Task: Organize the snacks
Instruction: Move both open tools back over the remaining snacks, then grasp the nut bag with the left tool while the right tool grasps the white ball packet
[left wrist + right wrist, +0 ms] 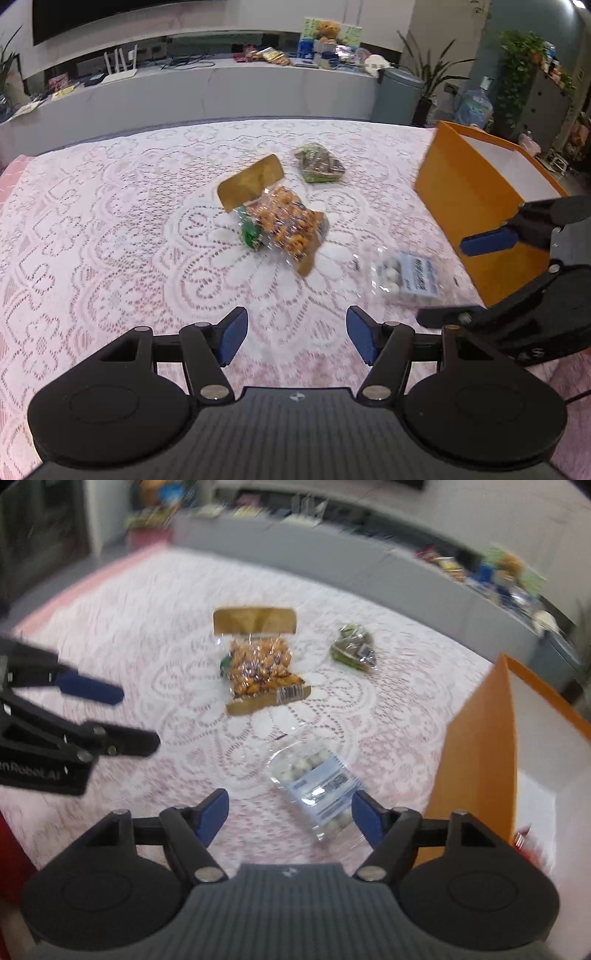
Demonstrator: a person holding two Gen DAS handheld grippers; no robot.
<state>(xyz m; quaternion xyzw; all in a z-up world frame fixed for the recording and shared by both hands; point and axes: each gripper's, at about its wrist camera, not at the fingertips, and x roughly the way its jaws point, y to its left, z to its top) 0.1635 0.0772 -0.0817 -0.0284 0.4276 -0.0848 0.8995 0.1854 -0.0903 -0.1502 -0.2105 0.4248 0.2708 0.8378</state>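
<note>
The lace-covered tabletop (pixel 110 221) fills the scene, and at its right edge stands the orange box (pixel 476 206), open at the top, white inside, with something red just showing at its bottom in the right wrist view. Three snack packs are out on the cloth. Biggest is the bag of orange snacks (pixel 284 221) with its gold header card, lying in the middle. Nearer the box sits the clear pack of pale round sweets (pixel 317 786) with a blue-and-white label, and at the far side the small green packet (pixel 319 164), well apart from the others.

The left tool (pixel 297 336) hovers low with its blue pads spread wide, nothing between them. The right tool (pixel 290 812) is spread too, empty, and the pale-sweets pack lies just ahead of it, near its right finger.

Likely next: a grab on that pack. The risk is plain. It is flat, slick film, so the pads may skate over it or pinch only a corner and let it drop short of the box. The lace could also snag under a fingertip and drag the neighbouring bags. The right wrist view is smeared, so alignment is hard to judge.
</note>
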